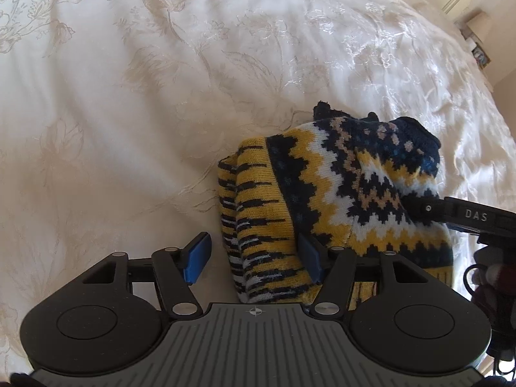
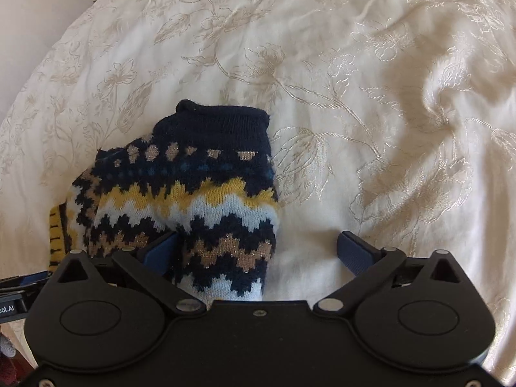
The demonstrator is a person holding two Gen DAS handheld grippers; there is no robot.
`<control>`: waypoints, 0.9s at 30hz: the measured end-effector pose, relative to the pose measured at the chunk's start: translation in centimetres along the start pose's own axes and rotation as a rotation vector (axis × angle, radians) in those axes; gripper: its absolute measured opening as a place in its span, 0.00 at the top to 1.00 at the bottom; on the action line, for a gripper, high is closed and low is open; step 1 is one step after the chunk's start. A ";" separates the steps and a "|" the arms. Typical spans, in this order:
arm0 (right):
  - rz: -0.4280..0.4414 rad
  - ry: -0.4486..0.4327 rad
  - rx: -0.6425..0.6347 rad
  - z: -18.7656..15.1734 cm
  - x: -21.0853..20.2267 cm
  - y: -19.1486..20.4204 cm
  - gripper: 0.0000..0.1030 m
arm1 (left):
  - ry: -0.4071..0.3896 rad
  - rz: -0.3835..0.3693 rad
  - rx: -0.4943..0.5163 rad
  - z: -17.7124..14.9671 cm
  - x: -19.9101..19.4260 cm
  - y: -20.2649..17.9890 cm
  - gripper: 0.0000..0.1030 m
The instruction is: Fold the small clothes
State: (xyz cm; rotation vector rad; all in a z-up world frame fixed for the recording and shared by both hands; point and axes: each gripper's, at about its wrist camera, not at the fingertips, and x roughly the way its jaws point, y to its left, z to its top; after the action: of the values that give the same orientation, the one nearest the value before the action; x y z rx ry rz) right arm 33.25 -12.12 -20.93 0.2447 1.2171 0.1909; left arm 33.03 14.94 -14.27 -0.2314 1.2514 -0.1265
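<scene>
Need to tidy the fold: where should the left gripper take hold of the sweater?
Probably the striped yellow sleeve folded along the sweater's left edge. It already lies between the open left gripper's fingers, so come straight forward from the near side and close.

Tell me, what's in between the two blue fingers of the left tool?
A folded edge of the knitted sweater, the yellow-and-navy striped part, lies in the open left tool, over the cream bedspread. The left wrist view shows it.

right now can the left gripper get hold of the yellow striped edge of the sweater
Probably yes. The left gripper is open, and the sweater's striped fold already lies between its blue pads. Nothing blocks it; the right gripper sits on the other side.
</scene>
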 end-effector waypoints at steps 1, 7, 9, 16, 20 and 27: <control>0.000 -0.001 -0.001 0.0 -0.1 0.0 0.01 | -0.003 -0.001 0.000 0.0 -0.1 0.0 0.41; 0.022 -0.056 -0.020 -0.6 -2.9 -0.6 0.01 | -0.037 -0.018 0.049 -0.5 -2.0 -0.4 0.41; 0.030 -0.088 -0.022 -1.1 -4.3 -0.7 0.01 | -0.054 -0.014 0.085 -1.0 -3.1 -0.9 0.39; 0.043 -0.166 -0.049 -3.8 -8.7 -0.7 0.01 | -0.123 -0.004 0.147 -3.4 -7.2 -2.7 0.25; 0.021 -0.202 -0.088 -5.5 -10.8 -0.3 0.01 | -0.131 -0.003 0.166 -4.7 -8.3 -4.0 0.14; 0.006 -0.271 -0.125 -8.2 -14.4 0.1 0.01 | -0.182 0.045 0.234 -7.5 -10.7 -6.8 0.14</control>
State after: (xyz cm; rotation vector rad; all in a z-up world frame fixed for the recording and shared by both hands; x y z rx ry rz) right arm 20.65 -15.33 -10.64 0.1598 0.9320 0.2304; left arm 22.82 9.95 -4.95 -0.0110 1.0501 -0.2072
